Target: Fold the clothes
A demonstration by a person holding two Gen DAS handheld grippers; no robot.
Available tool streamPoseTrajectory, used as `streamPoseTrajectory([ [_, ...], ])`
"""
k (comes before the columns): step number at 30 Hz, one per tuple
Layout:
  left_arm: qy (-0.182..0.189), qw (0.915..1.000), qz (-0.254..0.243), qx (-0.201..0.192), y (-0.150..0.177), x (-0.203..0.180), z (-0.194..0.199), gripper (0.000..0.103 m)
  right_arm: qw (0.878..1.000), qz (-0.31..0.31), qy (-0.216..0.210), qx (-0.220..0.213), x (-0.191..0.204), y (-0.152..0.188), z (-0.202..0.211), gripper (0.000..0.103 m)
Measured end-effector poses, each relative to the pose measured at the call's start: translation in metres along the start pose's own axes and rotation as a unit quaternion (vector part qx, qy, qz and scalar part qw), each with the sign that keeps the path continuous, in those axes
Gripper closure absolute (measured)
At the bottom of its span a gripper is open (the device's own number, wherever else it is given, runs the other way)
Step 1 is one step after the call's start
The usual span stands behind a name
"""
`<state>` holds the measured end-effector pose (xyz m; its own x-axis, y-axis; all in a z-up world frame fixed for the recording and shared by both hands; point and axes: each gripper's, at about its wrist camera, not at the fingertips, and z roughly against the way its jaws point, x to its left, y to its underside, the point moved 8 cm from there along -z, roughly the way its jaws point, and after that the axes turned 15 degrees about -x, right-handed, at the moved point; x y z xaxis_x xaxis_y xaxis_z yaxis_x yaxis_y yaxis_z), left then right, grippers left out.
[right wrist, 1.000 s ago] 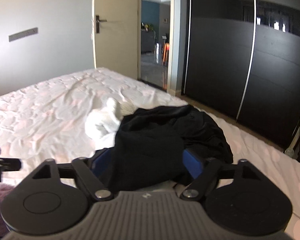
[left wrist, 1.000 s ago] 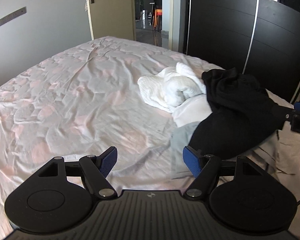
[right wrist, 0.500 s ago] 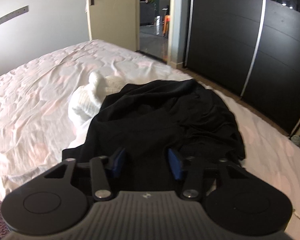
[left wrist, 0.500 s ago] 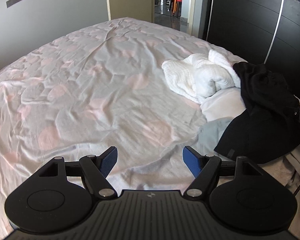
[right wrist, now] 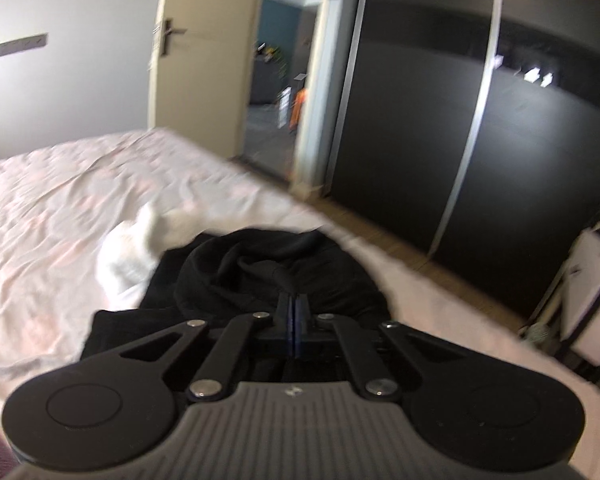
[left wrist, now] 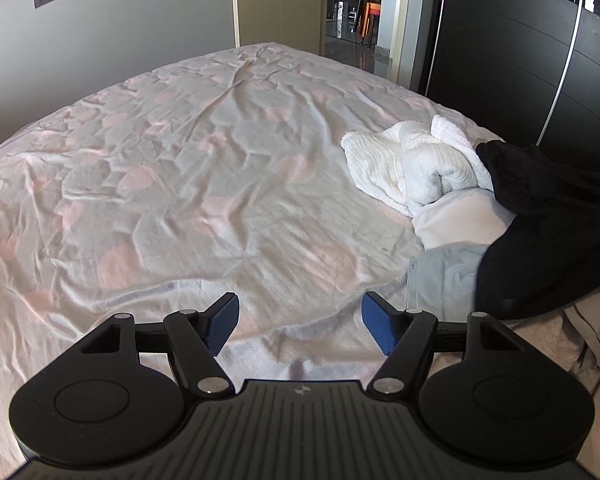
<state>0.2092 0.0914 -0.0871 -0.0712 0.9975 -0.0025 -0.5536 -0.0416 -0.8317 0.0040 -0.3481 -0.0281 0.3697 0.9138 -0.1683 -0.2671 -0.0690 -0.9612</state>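
A black garment (left wrist: 548,224) lies crumpled at the right side of the bed, on top of a pale grey garment (left wrist: 444,276) and next to a white knitted garment (left wrist: 412,164). My left gripper (left wrist: 298,322) is open and empty, low over the bedsheet, left of the pile. In the right wrist view, my right gripper (right wrist: 293,320) is shut on a fold of the black garment (right wrist: 268,272), which bunches up in front of the fingers. The white garment (right wrist: 132,252) shows to its left, blurred.
The bed (left wrist: 180,168) has a wrinkled white sheet with pink dots. A dark sliding wardrobe (right wrist: 440,120) stands to the right and an open door (right wrist: 196,64) beyond the bed. A small white table (right wrist: 592,280) stands at the far right.
My right gripper has closed on the black garment and the view has tilted up, blurred by motion. My left gripper stayed open and shifted slightly over the sheet.
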Motion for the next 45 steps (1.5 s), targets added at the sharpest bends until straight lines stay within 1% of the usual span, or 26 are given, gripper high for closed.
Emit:
streamPoseTrajectory([
  [3, 0.003, 0.9999, -0.001, -0.01, -0.003, -0.001, 0.01, 0.036, 0.998, 0.012, 0.052, -0.012, -0.036, -0.01, 0.016, 0.102],
  [6, 0.006, 0.9997, -0.002, -0.023, -0.007, -0.001, 0.018, 0.036, 0.994, 0.009, 0.106, -0.029, -0.074, -0.019, 0.037, 0.102],
  [8, 0.01, 0.9996, 0.001, -0.026, -0.008, -0.002, 0.021, 0.036, 0.987, 0.018, 0.149, -0.051, -0.097, -0.026, 0.058, 0.103],
  [10, 0.014, 0.9996, 0.003, -0.026, -0.008, -0.004, 0.023, 0.036, 0.978, 0.033, 0.191, -0.079, -0.119, -0.035, 0.083, 0.103],
  [11, 0.017, 0.9995, 0.003, -0.026, -0.008, -0.005, 0.023, 0.036, 0.975, 0.035, 0.201, -0.085, -0.126, -0.038, 0.093, 0.103],
  [13, 0.023, 0.9994, 0.003, -0.028, -0.008, -0.009, 0.024, 0.036, 0.975, 0.03, 0.203, -0.079, -0.135, -0.038, 0.105, 0.103],
  [14, 0.025, 0.9993, 0.003, -0.028, -0.008, -0.01, 0.024, 0.036, 0.979, 0.015, 0.192, -0.071, -0.135, -0.033, 0.106, 0.101],
  [16, 0.029, 0.9992, 0.001, -0.028, -0.008, -0.013, 0.026, 0.036, 0.987, -0.034, 0.151, -0.049, -0.127, -0.021, 0.103, 0.087],
  [17, 0.03, 0.9992, -0.001, -0.028, -0.008, -0.013, 0.026, 0.036, 0.99, -0.059, 0.125, -0.039, -0.12, -0.014, 0.1, 0.076],
  [18, 0.029, 0.9992, -0.004, -0.027, -0.007, -0.013, 0.027, 0.036, 0.991, -0.079, 0.1, -0.031, -0.11, -0.008, 0.097, 0.054],
  [19, 0.028, 0.9992, -0.006, -0.027, -0.007, -0.012, 0.027, 0.036, 0.993, -0.085, 0.077, -0.025, -0.097, -0.003, 0.091, 0.044],
  [21, 0.024, 0.9994, -0.006, -0.024, -0.007, -0.009, 0.025, 0.036, 0.996, -0.077, 0.039, -0.013, -0.072, 0.004, 0.082, 0.043],
  [23, 0.02, 0.9996, -0.005, -0.02, -0.007, -0.005, 0.022, 0.036, 0.998, -0.069, 0.002, 0.003, -0.047, 0.01, 0.069, 0.038],
  [24, 0.018, 0.9996, -0.005, -0.019, -0.007, -0.004, 0.021, 0.036, 0.998, -0.066, -0.015, 0.011, -0.034, 0.011, 0.06, 0.027],
  [25, 0.017, 0.9997, -0.004, -0.017, -0.007, -0.002, 0.02, 0.036, 0.997, -0.064, -0.026, 0.017, -0.023, 0.012, 0.052, 0.021],
  [27, 0.013, 0.9998, -0.004, -0.014, -0.006, 0.002, 0.017, 0.036, 0.997, -0.06, -0.042, 0.025, -0.006, 0.015, 0.034, 0.021],
  [30, 0.007, 0.9999, -0.002, -0.009, -0.006, 0.007, 0.013, 0.036, 0.996, -0.055, -0.037, 0.052, 0.006, 0.031, 0.005, 0.023],
  [32, 0.004, 1.0, 0.003, -0.003, -0.005, 0.011, 0.007, 0.036, 0.995, -0.056, -0.036, 0.079, 0.009, 0.042, -0.016, 0.038],
  [33, 0.003, 1.0, 0.006, 0.0, -0.004, 0.013, 0.005, 0.036, 0.994, -0.053, -0.034, 0.093, 0.009, 0.046, -0.028, 0.063],
  [34, 0.001, 1.0, 0.008, 0.003, -0.004, 0.015, 0.002, 0.036, 0.993, -0.047, -0.033, 0.104, 0.007, 0.049, -0.041, 0.092],
  [35, 0.001, 1.0, 0.008, 0.005, -0.004, 0.015, 0.0, 0.036, 0.993, -0.041, -0.029, 0.111, 0.006, 0.051, -0.045, 0.102],
  [36, 0.001, 0.9999, 0.009, 0.006, -0.004, 0.015, -0.002, 0.036, 0.993, -0.035, -0.02, 0.108, 0.001, 0.051, -0.046, 0.101],
  [37, 0.002, 0.9999, 0.008, 0.007, -0.005, 0.015, -0.003, 0.036, 0.995, -0.029, -0.003, 0.096, -0.007, 0.048, -0.044, 0.102],
  [40, 0.007, 0.9999, 0.004, 0.006, -0.006, 0.011, -0.005, 0.036, 0.997, -0.005, 0.062, 0.04, -0.043, 0.027, -0.024, 0.102],
  [42, 0.012, 0.9999, 0.004, 0.004, -0.008, 0.008, -0.006, 0.036, 0.994, 0.005, 0.109, 0.0, -0.074, 0.005, -0.002, 0.102],
  [45, 0.021, 0.9998, 0.002, 0.0, -0.012, 0.0, -0.006, 0.036, 0.982, 0.02, 0.179, -0.06, -0.122, -0.034, 0.038, 0.102],
])
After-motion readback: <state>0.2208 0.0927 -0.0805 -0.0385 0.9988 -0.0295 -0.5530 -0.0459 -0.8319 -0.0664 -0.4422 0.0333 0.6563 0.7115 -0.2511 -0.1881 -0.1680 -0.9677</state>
